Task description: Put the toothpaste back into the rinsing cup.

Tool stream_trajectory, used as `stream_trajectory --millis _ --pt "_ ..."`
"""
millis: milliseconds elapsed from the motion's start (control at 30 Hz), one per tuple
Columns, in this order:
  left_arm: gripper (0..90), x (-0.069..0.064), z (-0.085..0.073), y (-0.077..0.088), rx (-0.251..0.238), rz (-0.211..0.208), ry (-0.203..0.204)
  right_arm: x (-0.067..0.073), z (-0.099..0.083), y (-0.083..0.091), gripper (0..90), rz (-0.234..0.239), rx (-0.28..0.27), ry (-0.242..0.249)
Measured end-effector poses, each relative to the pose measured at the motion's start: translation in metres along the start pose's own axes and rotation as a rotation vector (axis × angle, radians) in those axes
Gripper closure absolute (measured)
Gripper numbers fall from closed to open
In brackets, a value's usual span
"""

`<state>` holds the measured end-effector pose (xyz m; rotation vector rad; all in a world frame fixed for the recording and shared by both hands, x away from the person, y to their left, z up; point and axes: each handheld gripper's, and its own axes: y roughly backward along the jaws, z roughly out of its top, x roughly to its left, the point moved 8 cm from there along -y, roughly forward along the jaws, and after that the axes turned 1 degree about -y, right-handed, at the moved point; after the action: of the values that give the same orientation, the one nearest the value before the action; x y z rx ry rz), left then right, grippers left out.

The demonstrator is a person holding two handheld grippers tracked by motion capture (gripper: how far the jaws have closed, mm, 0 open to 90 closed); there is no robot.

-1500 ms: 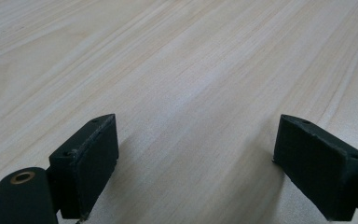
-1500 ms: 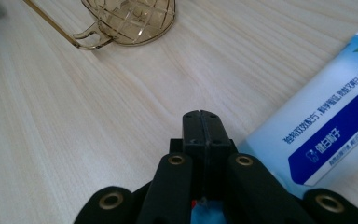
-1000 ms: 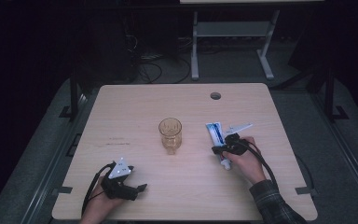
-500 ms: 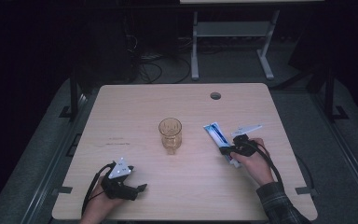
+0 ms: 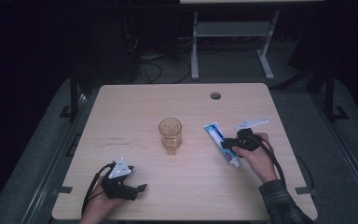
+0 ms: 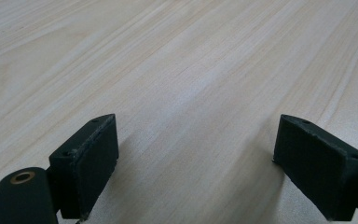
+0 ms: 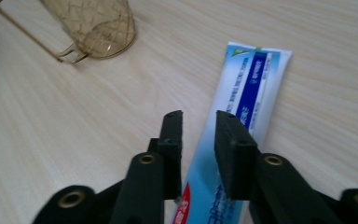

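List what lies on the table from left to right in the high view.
Left tongs → glass mug → toothpaste tube → right tongs, open just over the tube's near end, their jaws having just been opening.

Amber glass mug (image 5: 170,134) mid wooden table (image 5: 135,112), grommet hole (image 5: 215,95) at far edge.

Toothpaste tube (image 7: 242,107): white and light blue, dark blue panel with white print, green strip at the flat end, red patch near the cap end. Glass cup (image 5: 170,135): amber-tinted, clear, criss-cross diamond pattern. Table (image 5: 135,107): pale wood with fine straight grain. Both grippers black, left gripper (image 5: 137,190), right gripper (image 5: 230,146); left has a grey plate. Right sleeve (image 5: 279,205): dark plaid.
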<state>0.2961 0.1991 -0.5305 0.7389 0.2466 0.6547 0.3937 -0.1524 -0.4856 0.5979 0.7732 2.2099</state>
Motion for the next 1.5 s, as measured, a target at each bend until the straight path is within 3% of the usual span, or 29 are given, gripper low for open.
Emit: stream_trajectory --millis 300,500,1200,1500 --pt "13.2 0.000 0.000 0.000 0.000 -0.002 -0.003 -0.011 0.009 -0.008 50.9 -0.051 0.014 -0.021" --pt "13.2 0.000 0.000 0.000 0.000 -0.002 -0.003 -0.016 0.015 -0.016 42.6 -0.074 0.022 -0.037" --pt "13.2 0.000 0.000 0.000 0.000 -0.003 -0.003 -0.028 0.028 -0.046 38.1 -0.108 0.073 -0.076" --pt "13.2 0.000 0.000 0.000 0.000 -0.004 -0.005 -0.030 0.026 -0.059 37.8 -0.137 0.111 -0.066"
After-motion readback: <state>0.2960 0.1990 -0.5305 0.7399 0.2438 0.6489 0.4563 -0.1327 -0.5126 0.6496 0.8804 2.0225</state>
